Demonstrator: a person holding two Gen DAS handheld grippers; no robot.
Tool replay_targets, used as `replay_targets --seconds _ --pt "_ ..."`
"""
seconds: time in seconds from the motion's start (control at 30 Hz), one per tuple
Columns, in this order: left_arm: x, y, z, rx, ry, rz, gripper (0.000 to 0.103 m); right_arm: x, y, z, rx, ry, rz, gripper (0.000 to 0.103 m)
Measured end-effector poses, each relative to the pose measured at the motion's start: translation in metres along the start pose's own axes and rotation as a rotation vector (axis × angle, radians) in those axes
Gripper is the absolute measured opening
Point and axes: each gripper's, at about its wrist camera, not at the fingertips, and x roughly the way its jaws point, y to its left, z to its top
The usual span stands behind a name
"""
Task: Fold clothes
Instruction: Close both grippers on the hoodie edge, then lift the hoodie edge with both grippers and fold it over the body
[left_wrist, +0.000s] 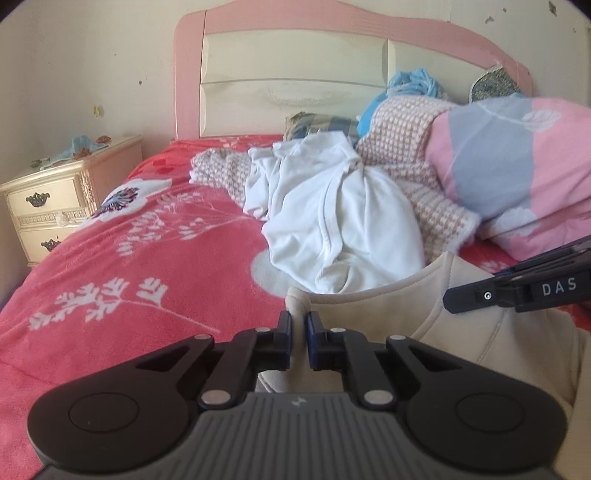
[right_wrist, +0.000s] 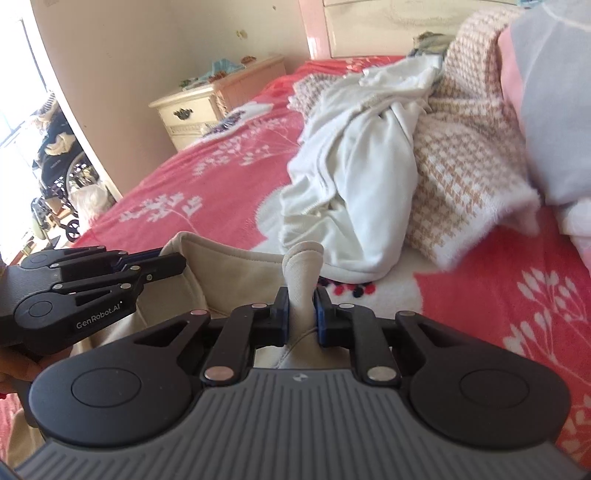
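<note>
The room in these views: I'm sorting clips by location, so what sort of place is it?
A bedroom, most likely in a home: a bed with a red floral blanket, a pink-and-cream headboard, and a cream nightstand with drawers beside it.

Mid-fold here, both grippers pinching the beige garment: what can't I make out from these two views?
- Beige garment: lower part hidden behind the left gripper body; same under the right gripper in the right wrist view. Garment type unclear.
- White garment: bunched, shape unreadable.
- Folded pink-grey quilt: cut off by the right edge, left wrist view.
</note>
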Motion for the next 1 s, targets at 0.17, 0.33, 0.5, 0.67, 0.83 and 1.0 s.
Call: replay_targets --seconds 0.17,0.33,0.5,0.67,0.83,1.0 --pt "-0.04 -0.005 0.005 0.0 -0.044 -0.029 0.008 -0.031 0.017 -0.002 -0.024 -0.047 0.015 0.012" --pt "-0.092 -0.013 0.005 0.012 -0.093 -0.066 0.008 -0.07 0.038 -0.006 -0.046 -0.102 0.04 0.012" --pt "-0.151 -0.021 -0.003 0.017 -0.134 -0.095 0.008 -0.112 0.065 -0.02 -0.085 -0.138 0.072 0.012" --pt "-0.213 -0.033 -0.026 0.044 -0.143 -0.152 0.007 -0.156 0.093 -0.045 -0.095 -0.175 0.118 0.012" --pt "-0.274 -0.043 -0.068 0.071 -0.145 -0.222 0.007 -0.199 0.116 -0.087 -0.071 -0.208 0.179 0.012" --pt "-0.313 -0.057 -0.119 0.11 -0.157 -0.272 0.007 -0.227 0.137 -0.15 -0.068 -0.202 0.169 0.011"
